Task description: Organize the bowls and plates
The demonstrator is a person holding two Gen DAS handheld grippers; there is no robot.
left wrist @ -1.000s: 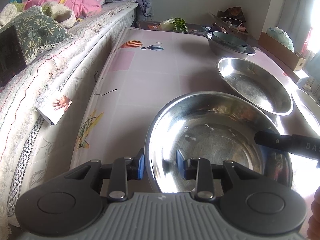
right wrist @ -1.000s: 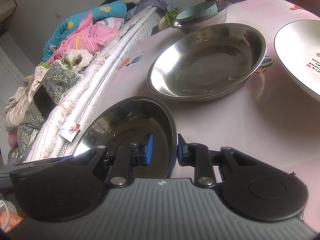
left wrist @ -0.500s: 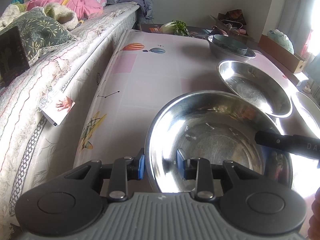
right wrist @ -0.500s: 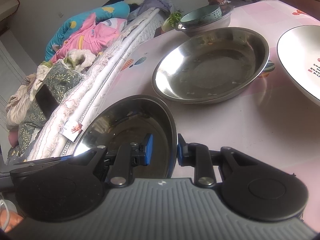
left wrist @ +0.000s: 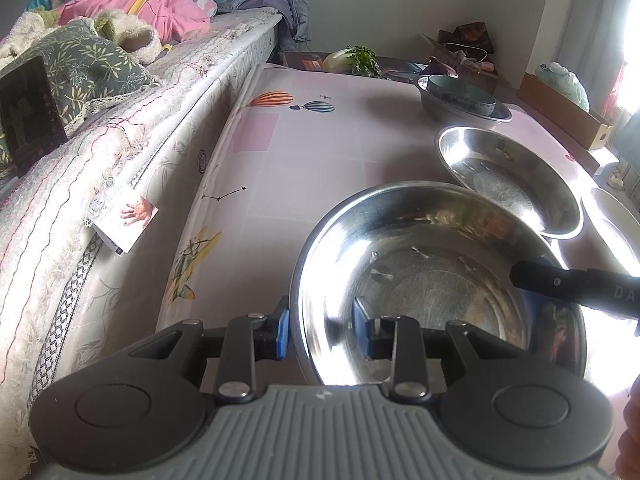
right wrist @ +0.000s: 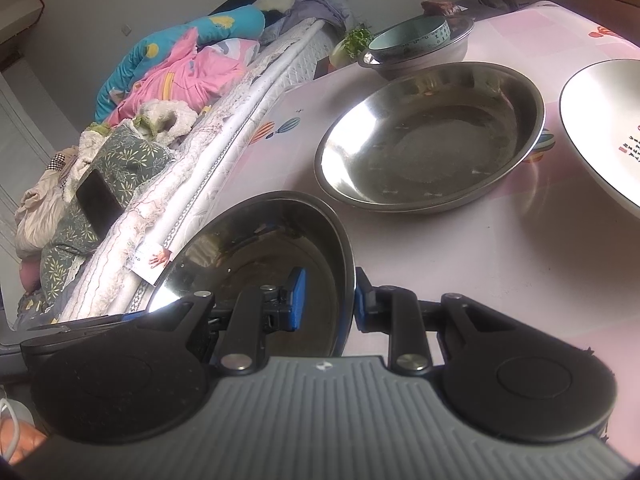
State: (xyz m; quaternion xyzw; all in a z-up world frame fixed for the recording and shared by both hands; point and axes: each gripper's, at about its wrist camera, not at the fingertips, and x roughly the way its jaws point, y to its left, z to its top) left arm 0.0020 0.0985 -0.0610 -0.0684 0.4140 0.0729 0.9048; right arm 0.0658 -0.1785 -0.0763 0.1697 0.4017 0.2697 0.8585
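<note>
With both grippers clamped on one round shiny steel bowl (left wrist: 432, 280), that bowl sits at the near end of the pink balloon-print worktop (left wrist: 312, 152), close to the edge beside the bed. Left gripper (left wrist: 322, 330) has its blue-padded fingers (left wrist: 282, 332) narrow across the bowl's near-left rim, one pad outside the wall, the other inside, so it holds the rim. Right gripper (right wrist: 330, 298) does the same on the opposite rim, fingers (right wrist: 298, 298) narrow, one pad inside the bowl and one outside, wall pinched between them; its black arm shows in the left wrist view reaching in over the bowl's right side. Whether the bowl's base touches the worktop or is lifted, cannot tell. Just beyond it lies a wide shallow steel basin (right wrist: 432, 136), empty, apart from the held bowl in the right wrist view. Further back, a teal ceramic bowl (right wrist: 412, 36) sits nested inside a grey metal pot (right wrist: 424, 56). Right of the basin, a white plate with a dark rim and small red print (right wrist: 600, 128) (only partly in frame). A quilted white mattress (left wrist: 120, 168) runs along the worktop's left side, with a green leaf-print pillow (left wrist: 92, 64) and pink and blue bedding (left wrist: 152, 4) piled on top. Leafy greens (left wrist: 360, 60) lie at the far end.
</note>
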